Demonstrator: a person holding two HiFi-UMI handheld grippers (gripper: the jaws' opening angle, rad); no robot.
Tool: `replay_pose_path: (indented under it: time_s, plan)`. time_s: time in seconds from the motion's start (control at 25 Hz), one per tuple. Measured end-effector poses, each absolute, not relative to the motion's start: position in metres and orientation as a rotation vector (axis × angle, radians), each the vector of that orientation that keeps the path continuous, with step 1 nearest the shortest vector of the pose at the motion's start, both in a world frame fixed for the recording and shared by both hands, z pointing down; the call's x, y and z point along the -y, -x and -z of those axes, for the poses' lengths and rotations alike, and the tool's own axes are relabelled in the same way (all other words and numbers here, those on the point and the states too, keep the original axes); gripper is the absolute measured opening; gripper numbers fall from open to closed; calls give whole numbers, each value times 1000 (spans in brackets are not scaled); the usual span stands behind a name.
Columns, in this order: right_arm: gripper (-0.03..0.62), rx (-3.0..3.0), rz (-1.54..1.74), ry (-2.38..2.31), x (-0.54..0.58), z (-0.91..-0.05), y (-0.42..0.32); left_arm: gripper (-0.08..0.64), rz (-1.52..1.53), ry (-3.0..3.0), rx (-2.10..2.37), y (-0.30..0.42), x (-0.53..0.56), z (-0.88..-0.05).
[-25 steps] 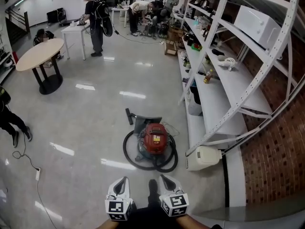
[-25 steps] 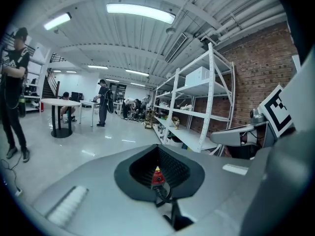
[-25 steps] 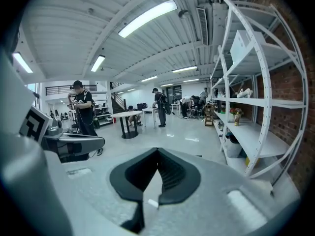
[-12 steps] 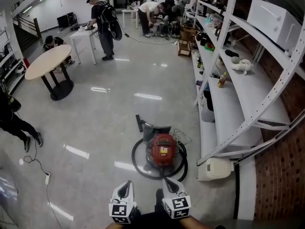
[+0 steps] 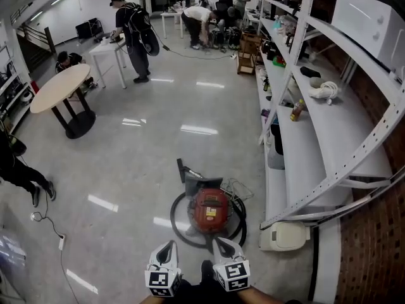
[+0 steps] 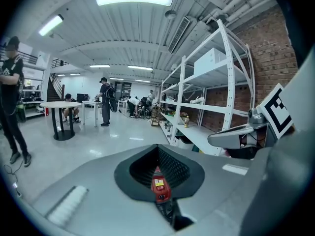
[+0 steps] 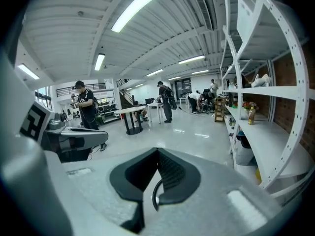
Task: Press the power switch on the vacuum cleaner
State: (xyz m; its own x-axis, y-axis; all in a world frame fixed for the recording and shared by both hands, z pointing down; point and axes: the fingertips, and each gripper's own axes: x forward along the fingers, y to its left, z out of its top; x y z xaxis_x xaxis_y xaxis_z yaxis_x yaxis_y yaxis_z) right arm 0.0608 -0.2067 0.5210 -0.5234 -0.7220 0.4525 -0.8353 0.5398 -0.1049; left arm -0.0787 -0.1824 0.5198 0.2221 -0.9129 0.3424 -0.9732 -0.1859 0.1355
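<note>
The red vacuum cleaner [image 5: 210, 209] sits on the floor [image 5: 126, 170] at twelve o'clock, just ahead of the left hand-held gripper [image 5: 166, 249] and right hand-held gripper [image 5: 219, 244], both pinched shut and empty; best to lower one closed tip squarely onto its switch, not discernible here.
</note>
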Motion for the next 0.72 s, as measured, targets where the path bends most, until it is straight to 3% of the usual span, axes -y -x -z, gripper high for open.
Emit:
replay_pose_path:
  time_s: [0.72]
  plan:
    - [-8, 2266, -552, -1249, 271, -599, -63, 15, -387, -2142, 1665, 79, 258, -587]
